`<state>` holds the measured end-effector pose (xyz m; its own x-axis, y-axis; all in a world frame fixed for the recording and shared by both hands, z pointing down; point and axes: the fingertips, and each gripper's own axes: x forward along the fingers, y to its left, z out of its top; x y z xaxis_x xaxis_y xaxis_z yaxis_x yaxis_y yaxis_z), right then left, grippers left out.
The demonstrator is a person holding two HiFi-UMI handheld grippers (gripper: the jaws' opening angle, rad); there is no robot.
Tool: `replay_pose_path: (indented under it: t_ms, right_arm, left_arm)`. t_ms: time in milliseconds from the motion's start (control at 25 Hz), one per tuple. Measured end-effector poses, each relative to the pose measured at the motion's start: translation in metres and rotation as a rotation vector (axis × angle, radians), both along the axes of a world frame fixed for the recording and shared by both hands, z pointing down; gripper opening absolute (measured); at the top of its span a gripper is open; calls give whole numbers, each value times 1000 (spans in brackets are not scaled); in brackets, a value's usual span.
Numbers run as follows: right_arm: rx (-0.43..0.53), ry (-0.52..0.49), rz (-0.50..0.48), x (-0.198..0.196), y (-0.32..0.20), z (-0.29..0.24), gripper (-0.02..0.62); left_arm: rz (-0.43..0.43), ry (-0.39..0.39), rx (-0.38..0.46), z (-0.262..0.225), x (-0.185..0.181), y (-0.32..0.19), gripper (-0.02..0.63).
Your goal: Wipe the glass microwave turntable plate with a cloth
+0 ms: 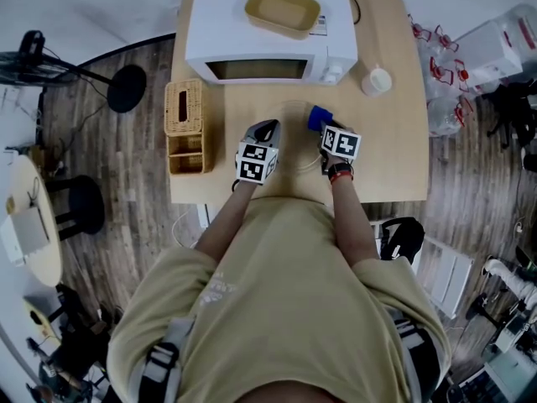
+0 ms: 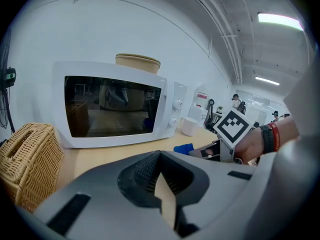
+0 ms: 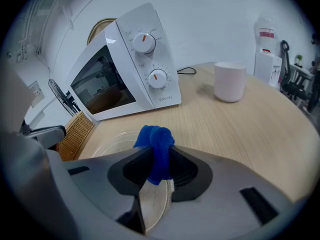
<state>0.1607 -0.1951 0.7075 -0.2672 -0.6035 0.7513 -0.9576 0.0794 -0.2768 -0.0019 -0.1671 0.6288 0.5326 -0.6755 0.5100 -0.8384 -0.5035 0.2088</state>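
plate (image 3: 111,144) lies clear and flat; blue cloth (image 3: 156,145) bunched.

dark plank floor (image 1: 109,166), pale wooden table (image 1: 394,141), plain white wall (image 2: 100,29), overhead strip lights (image 2: 280,19)

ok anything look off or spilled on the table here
Nothing stands out. The glass plate lies flat on the table, no spill or crack visible. The blue cloth is bunched in the right gripper; a tan dish sits on the microwave.
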Motion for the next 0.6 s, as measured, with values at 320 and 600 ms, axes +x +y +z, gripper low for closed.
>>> replay_pose_path:
  t_ms: [320, 600]
  right_arm:
    - [-16, -102, 51, -16, 0, -11, 109]
    - [-21, -268, -54, -87, 5, -30, 109]
  left_arm:
    - [-32, 2, 9, 1, -26, 6, 15]
    - [-80, 3, 2, 2, -53, 12, 15]
